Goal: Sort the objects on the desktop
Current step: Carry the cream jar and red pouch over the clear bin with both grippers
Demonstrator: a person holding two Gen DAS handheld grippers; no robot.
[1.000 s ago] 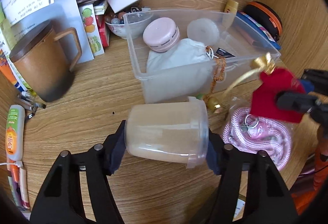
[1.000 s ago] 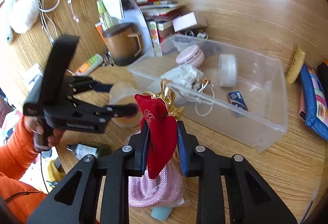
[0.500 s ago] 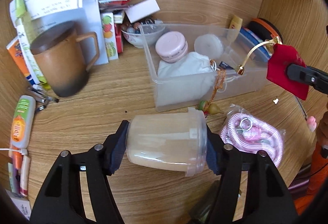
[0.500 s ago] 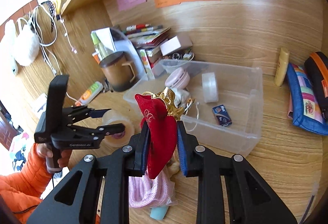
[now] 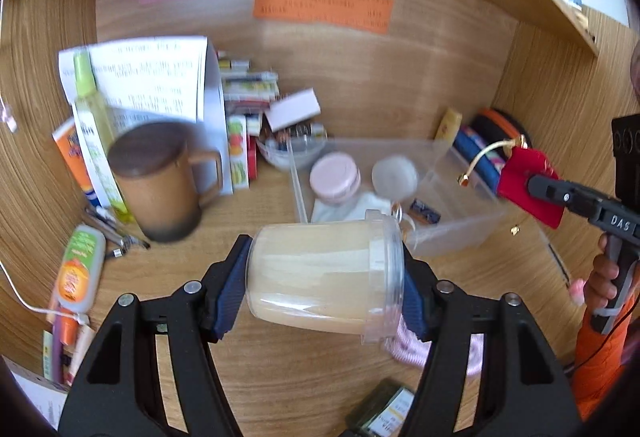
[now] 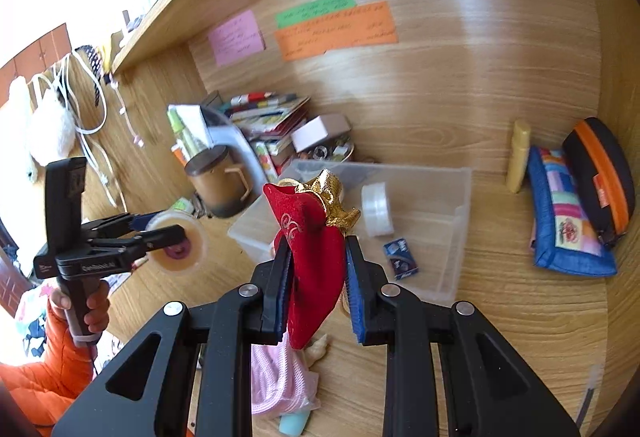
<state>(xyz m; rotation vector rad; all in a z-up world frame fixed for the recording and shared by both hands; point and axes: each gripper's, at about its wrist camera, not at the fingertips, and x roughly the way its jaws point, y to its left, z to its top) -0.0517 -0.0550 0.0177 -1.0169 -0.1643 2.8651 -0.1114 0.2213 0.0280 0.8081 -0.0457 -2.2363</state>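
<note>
While one jar (image 5: pixel 326 271) fills the left tool (image 5: pixel 326 279), one red pouch (image 6: pixel 314 257) fills the right tool (image 6: pixel 316 269)

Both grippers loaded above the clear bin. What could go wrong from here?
1. The left gripper holds the translucent jar lying sideways by its ends; it may rotate or slip out.
2. The red velvet pouch in the right gripper is soft, and its gold cord dangles, so it could snag the clear bin rim.
3. Both grippers converging on the bin may collide.
</note>
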